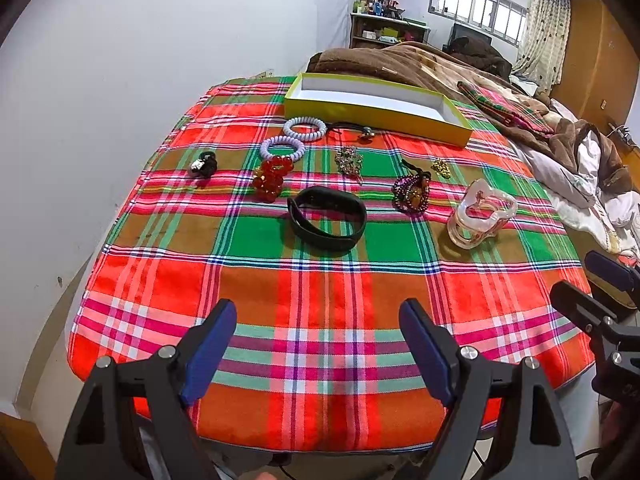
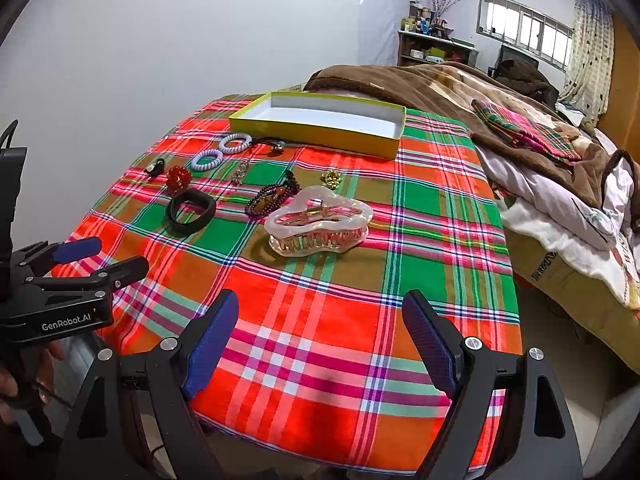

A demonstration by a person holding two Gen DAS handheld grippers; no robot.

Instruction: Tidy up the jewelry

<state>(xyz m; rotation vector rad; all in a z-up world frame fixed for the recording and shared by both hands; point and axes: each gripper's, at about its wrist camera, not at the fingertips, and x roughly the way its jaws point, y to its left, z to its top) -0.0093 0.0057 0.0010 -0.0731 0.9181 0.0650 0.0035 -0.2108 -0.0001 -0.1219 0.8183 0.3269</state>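
Jewelry lies on a plaid cloth: a black wristband, a clear hair claw, a red bead piece, two white coil hair ties, a purple bead piece, a silver brooch, a gold piece, a black-and-silver piece. An empty yellow box stands behind. My left gripper and right gripper are open, empty, above the near cloth edge.
A bed with brown blankets and white bedding lies to the right. A white wall runs along the left. A shelf with bottles stands at the back. The right gripper shows at the left view's right edge.
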